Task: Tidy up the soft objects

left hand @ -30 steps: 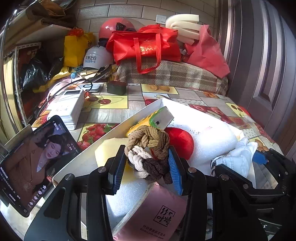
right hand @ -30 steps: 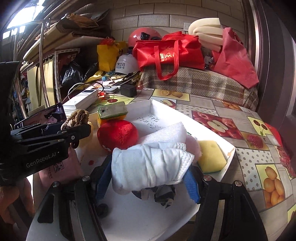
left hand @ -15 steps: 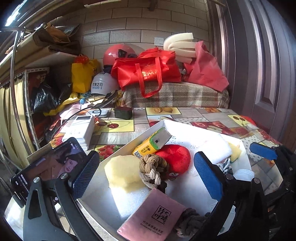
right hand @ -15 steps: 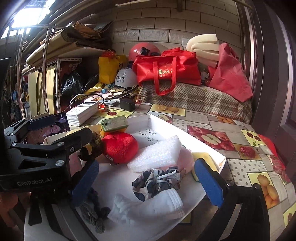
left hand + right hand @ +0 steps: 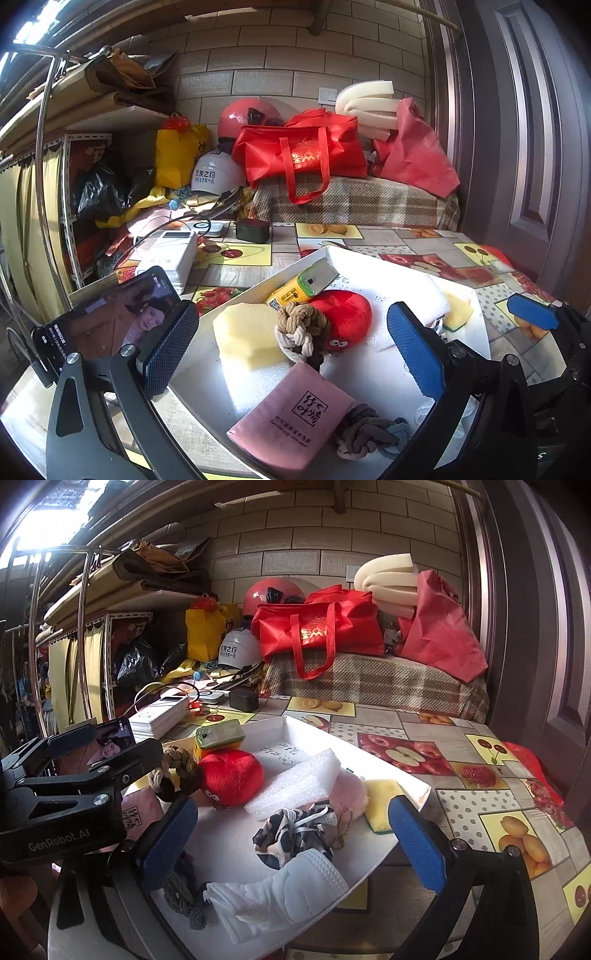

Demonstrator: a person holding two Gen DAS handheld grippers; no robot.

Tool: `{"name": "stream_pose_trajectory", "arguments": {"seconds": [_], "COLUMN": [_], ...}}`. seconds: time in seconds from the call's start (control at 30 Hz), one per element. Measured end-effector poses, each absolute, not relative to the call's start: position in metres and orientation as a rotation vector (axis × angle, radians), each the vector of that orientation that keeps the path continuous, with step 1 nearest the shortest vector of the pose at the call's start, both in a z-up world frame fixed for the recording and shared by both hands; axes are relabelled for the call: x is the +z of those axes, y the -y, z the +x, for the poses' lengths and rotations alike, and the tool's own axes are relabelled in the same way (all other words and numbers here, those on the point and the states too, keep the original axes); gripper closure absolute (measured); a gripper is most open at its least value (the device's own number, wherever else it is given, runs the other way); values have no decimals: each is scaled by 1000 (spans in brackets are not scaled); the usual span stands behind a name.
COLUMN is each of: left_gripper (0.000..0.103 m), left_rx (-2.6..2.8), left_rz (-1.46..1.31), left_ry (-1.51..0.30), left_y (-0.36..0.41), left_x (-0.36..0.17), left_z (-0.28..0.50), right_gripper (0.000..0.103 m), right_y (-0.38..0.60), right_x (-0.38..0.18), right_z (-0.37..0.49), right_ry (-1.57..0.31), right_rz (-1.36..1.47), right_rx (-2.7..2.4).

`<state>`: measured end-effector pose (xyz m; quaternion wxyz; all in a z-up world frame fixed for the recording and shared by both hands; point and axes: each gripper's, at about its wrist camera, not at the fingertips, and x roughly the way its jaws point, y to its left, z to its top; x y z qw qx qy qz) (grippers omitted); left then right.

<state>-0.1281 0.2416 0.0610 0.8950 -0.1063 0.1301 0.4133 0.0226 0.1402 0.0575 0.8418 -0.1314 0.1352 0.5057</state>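
Both grippers have just been opening and now stand released and empty: the left gripper (image 5: 291, 350) has let go of the knotted rope toy (image 5: 300, 329), which now lies in the white tray (image 5: 236, 301) at the centre, touching the red plush (image 5: 343, 322) at its three o'clock. The right gripper (image 5: 291, 843) has dropped the white rolled cloth (image 5: 284, 893), lying at six o'clock near the tray's front edge. Judging by this, the step is withdrawing; lift each gripper clear before swinging away, so the pads do not drag the soft items out.
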Motion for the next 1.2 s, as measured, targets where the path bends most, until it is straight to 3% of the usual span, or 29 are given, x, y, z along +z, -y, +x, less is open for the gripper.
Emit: {"name": "stream_pose_trajectory", "arguments": {"seconds": [0.8, 1.03, 1.2], "left_gripper": [0, 0, 0], "left_rx": [715, 737, 795], "left_rz": [-137, -80, -30], "left_ry": [-356, -390, -428], "left_y": [-144, -120, -102], "left_x": [58, 58, 56], "left_z": [-120, -116, -113], "right_gripper": [0, 0, 0], "right_y": [-24, 25, 71], "right_x": [49, 58, 71], "right_z": [33, 33, 13], "right_ry": [-434, -394, -229], "right_rz": [-193, -85, 10], "right_rx": [987, 955, 934]}}
